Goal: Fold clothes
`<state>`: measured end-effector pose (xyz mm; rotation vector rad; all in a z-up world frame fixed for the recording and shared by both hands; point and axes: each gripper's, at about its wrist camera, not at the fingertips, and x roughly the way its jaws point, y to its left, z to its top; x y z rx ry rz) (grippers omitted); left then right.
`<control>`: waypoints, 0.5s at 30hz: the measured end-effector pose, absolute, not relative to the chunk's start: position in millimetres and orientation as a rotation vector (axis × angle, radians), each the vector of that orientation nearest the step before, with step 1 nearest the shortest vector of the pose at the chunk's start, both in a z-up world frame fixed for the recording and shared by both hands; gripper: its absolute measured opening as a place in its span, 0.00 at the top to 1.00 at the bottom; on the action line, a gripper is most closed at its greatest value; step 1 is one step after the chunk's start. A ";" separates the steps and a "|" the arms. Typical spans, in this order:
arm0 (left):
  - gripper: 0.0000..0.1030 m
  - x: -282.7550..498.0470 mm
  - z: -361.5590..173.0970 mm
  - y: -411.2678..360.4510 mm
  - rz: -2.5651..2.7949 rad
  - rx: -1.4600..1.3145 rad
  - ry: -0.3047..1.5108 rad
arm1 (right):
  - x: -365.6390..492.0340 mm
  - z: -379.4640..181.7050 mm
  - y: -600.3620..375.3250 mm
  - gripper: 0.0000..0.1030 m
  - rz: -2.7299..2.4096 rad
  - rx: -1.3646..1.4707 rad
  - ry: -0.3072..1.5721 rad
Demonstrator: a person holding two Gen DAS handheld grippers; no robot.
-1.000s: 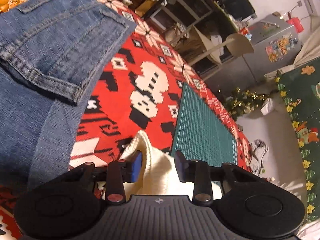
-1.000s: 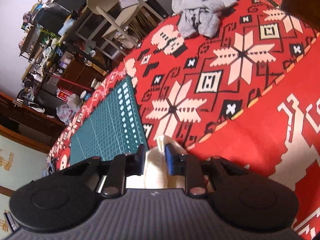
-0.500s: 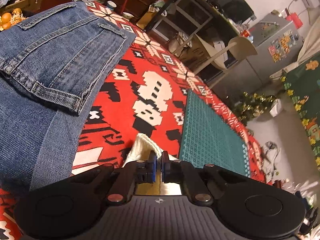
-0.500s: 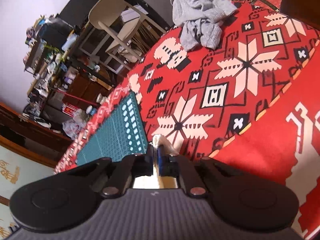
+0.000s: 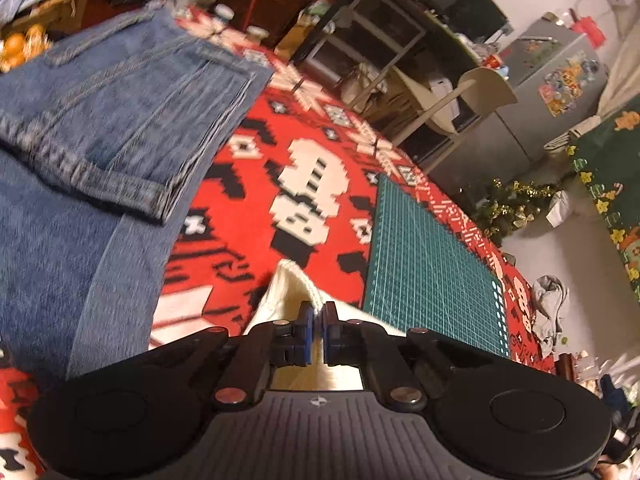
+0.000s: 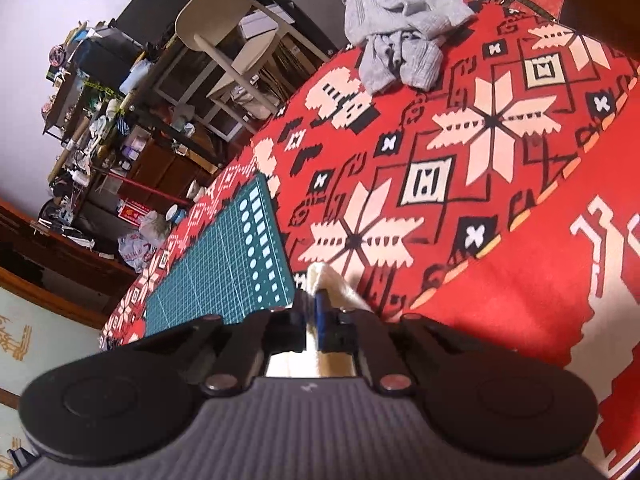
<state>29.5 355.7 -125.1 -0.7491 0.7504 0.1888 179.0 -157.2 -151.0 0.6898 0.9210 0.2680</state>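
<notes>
Cream knit garment (image 5: 286,294): 1, clenched by left tongs (image 5: 316,328) and right tongs (image 6: 310,312) | jeans (image 5: 100,120): 1 | grey garment (image 6: 400,24): 1 | green mat (image 5: 432,276): 1

Cluttered home room, fridge (image 5: 556,76) with stickers, chair (image 6: 236,36), crowded shelves (image 6: 100,120), patterned tablecloth (image 6: 480,152)

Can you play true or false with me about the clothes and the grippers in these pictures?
1. The left gripper is shut on the cream knit garment. True.
2. The right gripper is wide open and holds nothing. False: it is shut on the cream knit garment too.
3. The blue jeans lie on the red patterned cloth. True.
4. The grey garment is neatly folded. False: it sits in a crumpled heap.
5. The green cutting mat covers the jeans. False: they lie apart.
</notes>
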 end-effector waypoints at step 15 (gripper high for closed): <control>0.85 28.3 -130.7 358.7 0.222 -0.762 0.768 | 182.0 -156.6 -162.0 0.85 0.244 0.713 0.902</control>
